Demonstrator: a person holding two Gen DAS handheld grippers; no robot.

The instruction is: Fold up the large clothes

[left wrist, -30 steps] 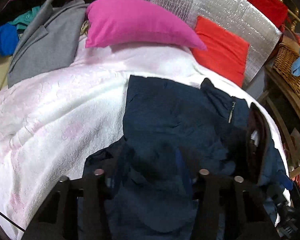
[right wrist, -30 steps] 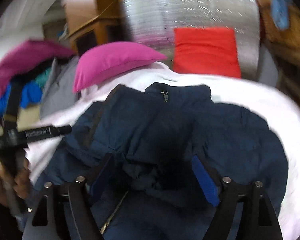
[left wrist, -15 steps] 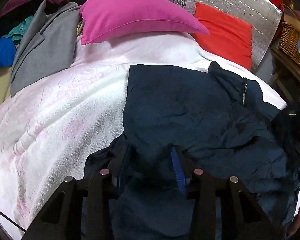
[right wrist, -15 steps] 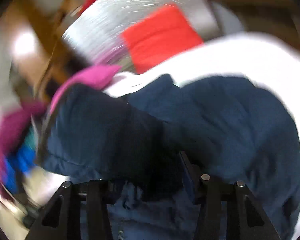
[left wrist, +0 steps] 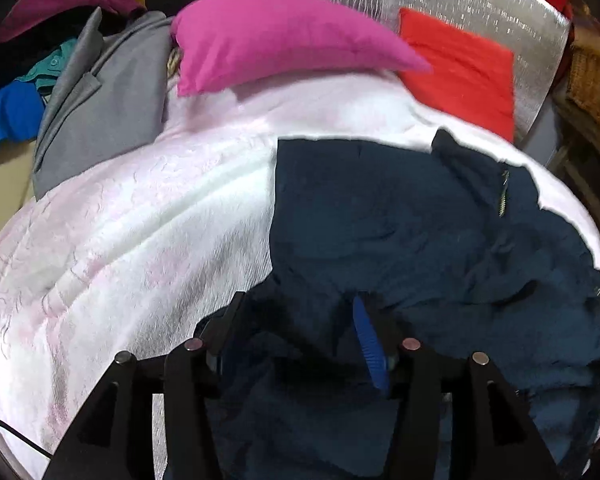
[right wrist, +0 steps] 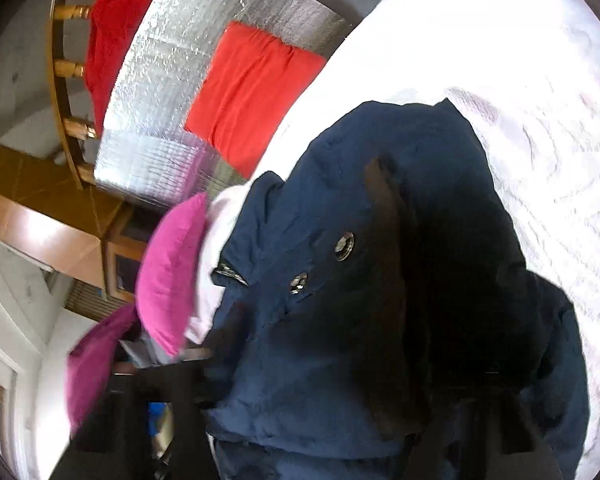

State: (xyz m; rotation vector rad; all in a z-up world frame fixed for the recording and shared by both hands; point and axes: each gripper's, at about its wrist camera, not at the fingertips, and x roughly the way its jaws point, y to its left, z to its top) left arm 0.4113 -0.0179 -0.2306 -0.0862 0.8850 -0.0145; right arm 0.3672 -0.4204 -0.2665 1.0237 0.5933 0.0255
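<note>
Grey jacket (left wrist: 100,96) at far left, magenta pillow (left wrist: 284,36), red cushion (left wrist: 464,68) against the silver panel (left wrist: 452,4). Navy jacket (left wrist: 420,220) lies on the white bed cover (left wrist: 140,240). Left gripper (left wrist: 296,320): fingers have just been parting, half-open, jacket fabric bunched between. Right gripper (right wrist: 340,412): fingers just closing, nearly together, buried in navy fabric; whether they grip it cannot be told.

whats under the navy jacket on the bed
The navy jacket lies on a white blanket with faint pink patterning, which shows around it. Whatever sits directly beneath the jacket's bunched folds is covered.
</note>
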